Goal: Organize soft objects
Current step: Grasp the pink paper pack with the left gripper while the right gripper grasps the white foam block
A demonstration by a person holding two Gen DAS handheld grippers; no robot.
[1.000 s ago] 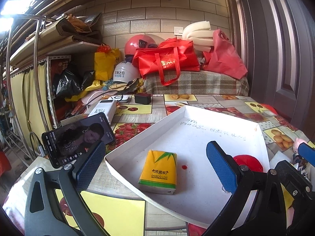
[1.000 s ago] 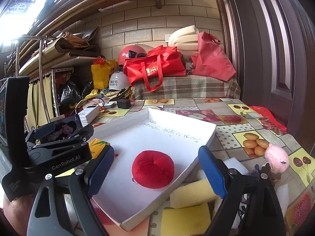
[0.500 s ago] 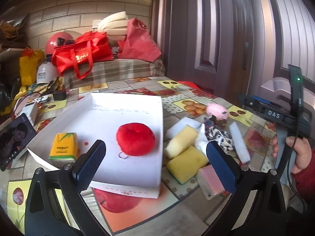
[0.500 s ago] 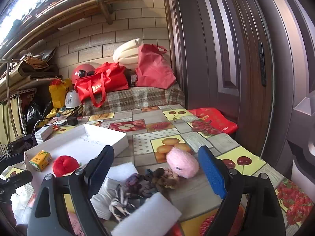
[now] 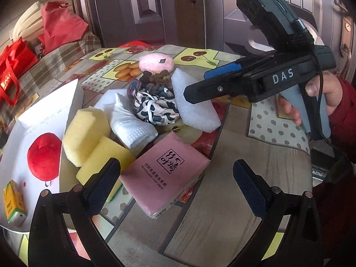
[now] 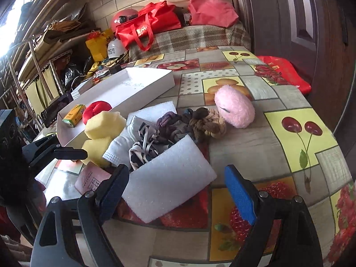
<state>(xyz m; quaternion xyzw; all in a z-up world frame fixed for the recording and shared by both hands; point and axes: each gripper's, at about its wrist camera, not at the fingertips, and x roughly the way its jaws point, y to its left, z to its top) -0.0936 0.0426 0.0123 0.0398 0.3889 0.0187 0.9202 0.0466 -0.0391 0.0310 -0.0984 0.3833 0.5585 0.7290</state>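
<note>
A heap of soft things lies mid-table: a flat pink tissue pack (image 5: pixel 165 173), two yellow sponge blocks (image 5: pixel 85 131), a folded white cloth (image 5: pixel 133 124), a black-and-white patterned fabric bundle (image 5: pixel 155 106), a white foam slab (image 6: pixel 166 178) and a fluffy pink ball (image 6: pixel 234 105). Just beside the sponges stands a shallow white cardboard tray (image 6: pixel 146 86) holding a red plush ball (image 5: pixel 43 155) and a yellow tissue pack (image 5: pixel 13 202). The fruit-patterned table (image 6: pixel 289 155) is bare toward its near edge. The left gripper (image 5: pixel 176 189) gapes wide over the pink pack, empty; the right gripper (image 6: pixel 175 191) is spread wide at the foam slab, gripping nothing.

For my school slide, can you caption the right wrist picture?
Open right gripper over white foam block beside a pink fluffy toy.
</note>
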